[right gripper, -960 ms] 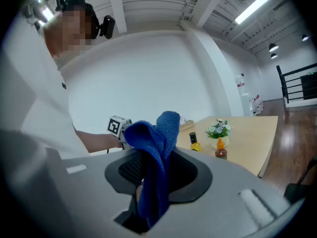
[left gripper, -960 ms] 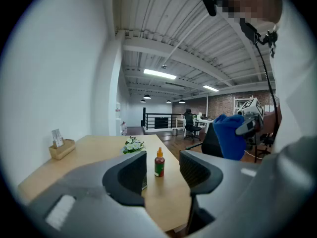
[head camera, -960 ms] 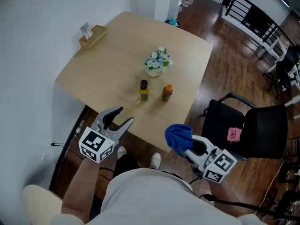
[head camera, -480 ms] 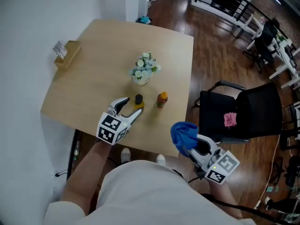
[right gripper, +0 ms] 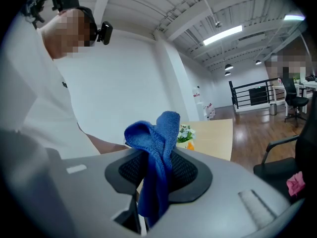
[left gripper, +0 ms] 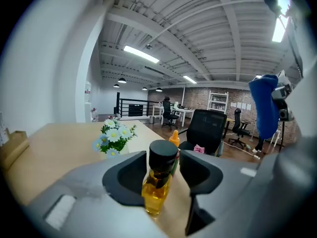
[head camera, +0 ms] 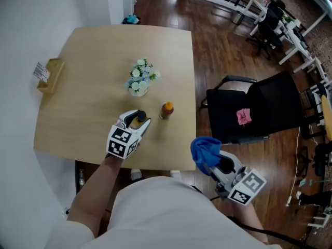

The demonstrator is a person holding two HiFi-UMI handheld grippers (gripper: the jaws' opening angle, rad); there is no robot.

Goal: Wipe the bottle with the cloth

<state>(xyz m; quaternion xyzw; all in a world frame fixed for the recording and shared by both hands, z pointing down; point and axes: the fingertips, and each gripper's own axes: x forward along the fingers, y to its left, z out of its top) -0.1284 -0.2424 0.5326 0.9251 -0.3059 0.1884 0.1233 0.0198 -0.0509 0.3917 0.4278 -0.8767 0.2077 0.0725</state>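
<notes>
A small bottle (head camera: 140,116) of yellow liquid with a black cap stands on the wooden table (head camera: 93,51) near its front edge. My left gripper (head camera: 139,119) reaches around it and its jaws are closing. In the left gripper view the bottle (left gripper: 157,182) stands upright between the jaws, close to the left pad, with a narrow gap showing on the right side. The right gripper (head camera: 213,162) hovers off the table's front right corner, shut on a blue cloth (head camera: 204,150). In the right gripper view the cloth (right gripper: 156,148) bunches up above the pads and hangs below them.
An orange-capped bottle (head camera: 166,109) stands just right of the yellow one. A pot of flowers (head camera: 139,80) sits behind them. A small wooden box (head camera: 50,75) is at the table's left edge. A black chair (head camera: 259,108) with a pink item (head camera: 242,116) stands to the right.
My left gripper has moved forward from off the table's front edge onto the table, and its jaws now stand around the yellow bottle. The right gripper has kept the cloth and barely shifted.
</notes>
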